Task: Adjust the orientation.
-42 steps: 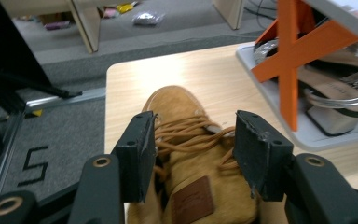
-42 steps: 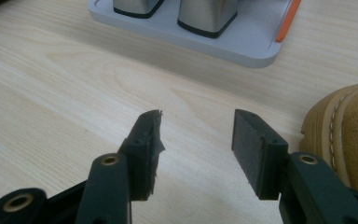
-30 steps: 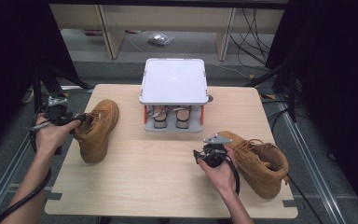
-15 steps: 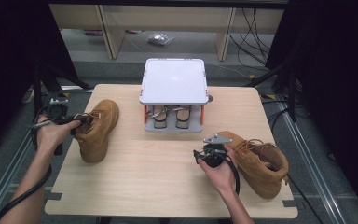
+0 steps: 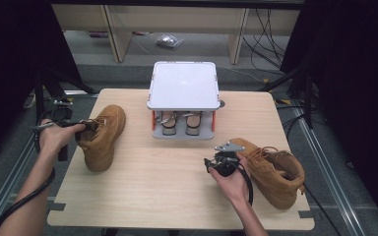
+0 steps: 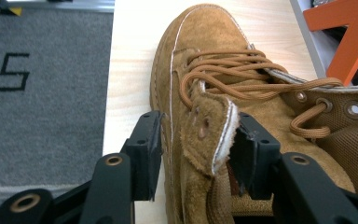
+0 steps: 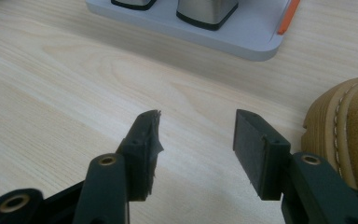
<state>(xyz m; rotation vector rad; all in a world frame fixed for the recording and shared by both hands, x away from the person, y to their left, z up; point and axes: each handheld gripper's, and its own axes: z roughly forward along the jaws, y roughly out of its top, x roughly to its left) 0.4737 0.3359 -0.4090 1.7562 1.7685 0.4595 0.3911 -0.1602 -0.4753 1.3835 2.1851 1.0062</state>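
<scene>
Item: left boot (image 5: 101,136), tan suede, far-left on the surface (image 5: 177,196). Our left gripper (image 6: 196,140) has just been closing; jaws straddle its collar flap, not yet clamped. Grasp likely imminent. Right gripper (image 7: 196,140): jaws open, empty, beside right boot (image 5: 275,169).

The left gripper (image 6: 193,140) reaches in from the table's left edge, forearm stretched forward; its black jaws have just been closing, something between them. The right gripper (image 7: 196,135) hovers low, jaws apart with nothing between.
</scene>
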